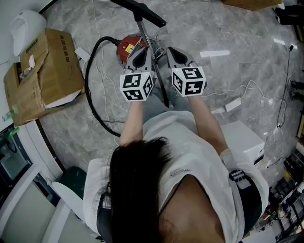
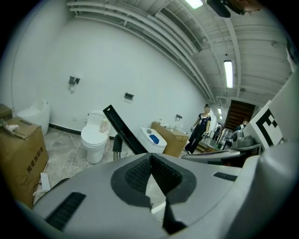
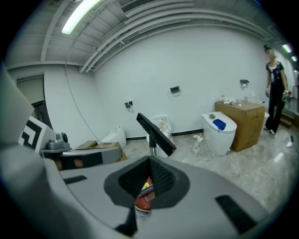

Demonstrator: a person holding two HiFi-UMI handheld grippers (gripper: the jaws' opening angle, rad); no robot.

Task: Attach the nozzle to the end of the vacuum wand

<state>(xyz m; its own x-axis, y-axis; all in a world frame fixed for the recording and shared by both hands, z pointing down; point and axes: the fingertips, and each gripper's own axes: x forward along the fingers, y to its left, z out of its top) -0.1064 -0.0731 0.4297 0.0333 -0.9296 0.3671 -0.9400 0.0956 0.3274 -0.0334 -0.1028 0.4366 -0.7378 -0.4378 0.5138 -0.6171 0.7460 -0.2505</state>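
Observation:
The black floor nozzle (image 1: 142,12) sits on top of the metal wand (image 1: 147,40), which runs down between my two grippers. In the left gripper view the nozzle (image 2: 124,130) is a slanted black bar with the tube (image 2: 117,145) under it. The right gripper view shows the nozzle (image 3: 156,128) straight ahead. My left gripper (image 1: 141,51) (image 2: 149,156) and right gripper (image 1: 174,52) (image 3: 149,161) flank the wand, both shut with nothing seen between their pads. The red vacuum body (image 1: 127,47) (image 3: 145,196) lies on the floor beyond, its black hose (image 1: 92,95) looping left.
A torn cardboard box (image 1: 47,71) and a white toilet (image 1: 26,26) are at the left. A white box (image 1: 242,140) stands by my right side, and thin cables (image 1: 247,90) trail over the marble floor. Other toilets (image 2: 93,137) (image 3: 219,130) and a standing person (image 2: 201,128) are further off.

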